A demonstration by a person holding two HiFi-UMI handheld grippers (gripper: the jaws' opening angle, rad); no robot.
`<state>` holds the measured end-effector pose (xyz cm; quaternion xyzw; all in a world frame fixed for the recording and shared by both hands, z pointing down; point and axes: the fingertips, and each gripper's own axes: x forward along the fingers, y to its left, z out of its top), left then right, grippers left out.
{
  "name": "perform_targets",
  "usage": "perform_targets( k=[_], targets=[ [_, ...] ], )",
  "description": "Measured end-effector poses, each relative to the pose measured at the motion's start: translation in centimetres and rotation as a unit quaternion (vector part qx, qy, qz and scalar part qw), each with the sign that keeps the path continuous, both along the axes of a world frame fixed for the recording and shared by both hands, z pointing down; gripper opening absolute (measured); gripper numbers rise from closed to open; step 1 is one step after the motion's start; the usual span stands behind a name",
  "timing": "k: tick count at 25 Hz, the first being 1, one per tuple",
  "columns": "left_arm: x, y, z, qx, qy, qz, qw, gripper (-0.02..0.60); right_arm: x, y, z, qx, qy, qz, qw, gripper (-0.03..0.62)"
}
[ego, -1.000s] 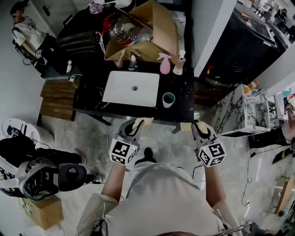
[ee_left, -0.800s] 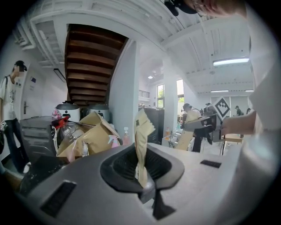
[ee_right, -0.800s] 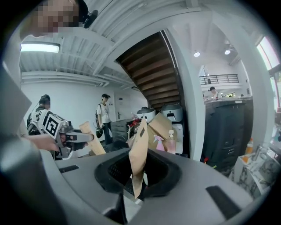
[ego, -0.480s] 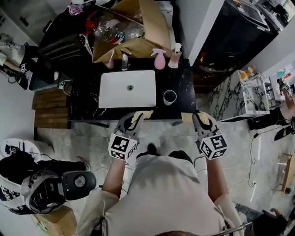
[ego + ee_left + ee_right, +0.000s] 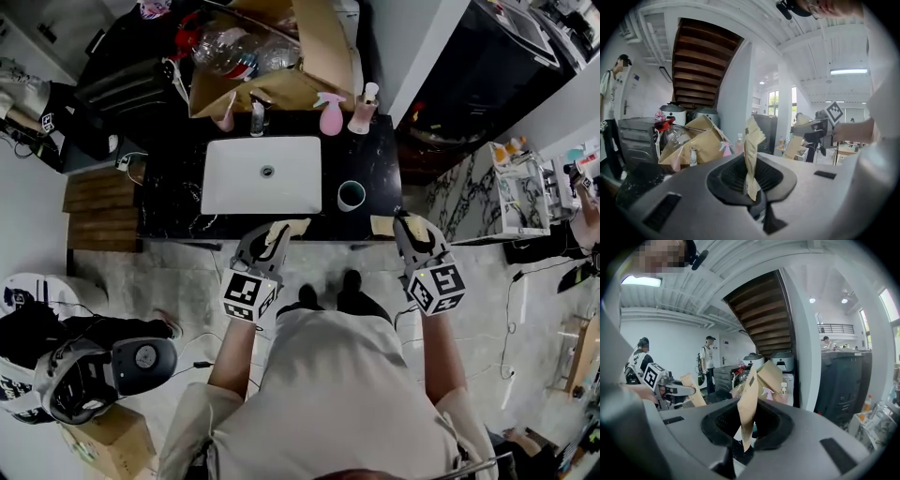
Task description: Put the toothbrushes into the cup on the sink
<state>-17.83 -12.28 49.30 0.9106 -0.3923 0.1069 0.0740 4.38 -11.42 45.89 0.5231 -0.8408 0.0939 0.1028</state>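
Cup (image 5: 351,195) upright on the black counter (image 5: 375,169), right of the sink (image 5: 234,187). Left gripper (image 5: 272,242) clamped nearly closed on a tan paper packet (image 5: 289,228); right gripper (image 5: 405,232) likewise on another packet (image 5: 382,225). Both nearer the counter's front edge than a second ago, grips unchanged.
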Motion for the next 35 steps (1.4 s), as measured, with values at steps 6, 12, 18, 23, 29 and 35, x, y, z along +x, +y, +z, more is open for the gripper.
perform_targets(
  k=[6, 12, 18, 23, 29, 35],
  targets=[
    [0.4, -0.7, 0.8, 0.002, 0.001, -0.035, 0.9994, 0.034, 0.4, -2.6, 0.9, 0.001, -0.003, -0.027, 1.0, 0.066],
    [0.3, -1.0, 1.7, -0.01, 0.005, -0.081, 0.9967, 0.034, 0.6, -6.0, 2.3, 0.007, 0.008, -0.06, 0.998, 0.067],
    [0.3, -1.1, 2.3, -0.022, -0.001, -0.119, 0.9927, 0.034, 0.7, -9.4, 4.1, -0.003, -0.005, -0.079, 0.997, 0.067],
    [0.1, -1.5, 2.6, -0.026, -0.003, -0.146, 0.989, 0.034, -0.1, -11.3, 6.2, -0.02, -0.02, -0.102, 0.994, 0.067],
    [0.1, -1.7, 2.8, -0.031, -0.008, -0.166, 0.9855, 0.034, -1.5, -12.5, 9.3, -0.03, -0.003, -0.132, 0.991, 0.067],
    [-0.1, -1.5, 3.1, -0.039, -0.013, -0.181, 0.9827, 0.034, -2.3, -13.1, 12.4, -0.048, 0.002, -0.143, 0.989, 0.067]
  ],
)
